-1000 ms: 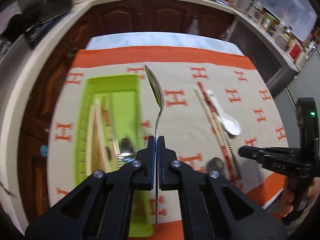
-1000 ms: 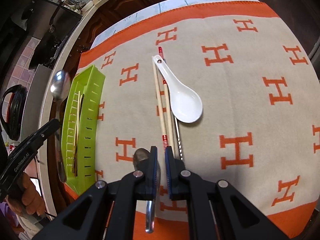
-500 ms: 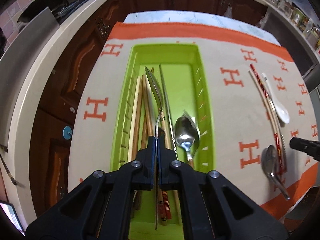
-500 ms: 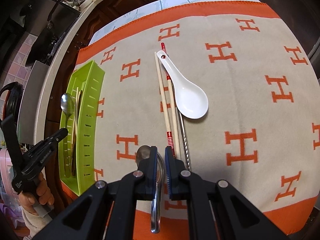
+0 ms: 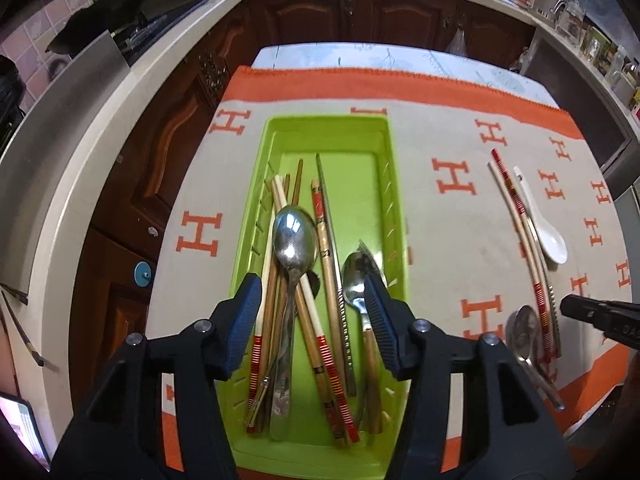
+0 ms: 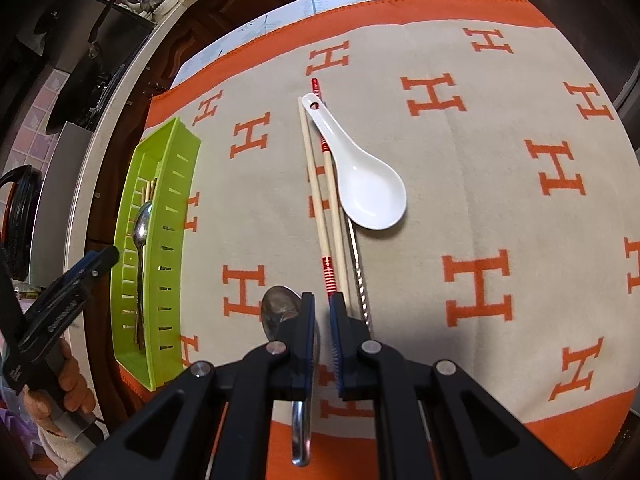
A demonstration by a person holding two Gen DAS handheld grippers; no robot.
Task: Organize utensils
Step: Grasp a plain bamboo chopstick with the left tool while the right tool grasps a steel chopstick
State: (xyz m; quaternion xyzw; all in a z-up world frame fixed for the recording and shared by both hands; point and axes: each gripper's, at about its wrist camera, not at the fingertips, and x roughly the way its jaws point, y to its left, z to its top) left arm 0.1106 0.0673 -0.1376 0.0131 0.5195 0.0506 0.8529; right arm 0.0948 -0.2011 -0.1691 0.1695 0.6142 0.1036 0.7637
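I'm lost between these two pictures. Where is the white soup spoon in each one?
Left wrist view: the white soup spoon lies far right on the cloth, beside loose chopsticks.
Right wrist view: the spoon lies near the centre, bowl toward the camera, touching those chopsticks.
Shared landmark: the green tray, centre in the left view, left edge in the right.

Left tool (image 5: 313, 312) black, ribbed blue pads (image 5: 245, 320), silver screws (image 5: 203, 326), right tool (image 6: 321, 334) alike
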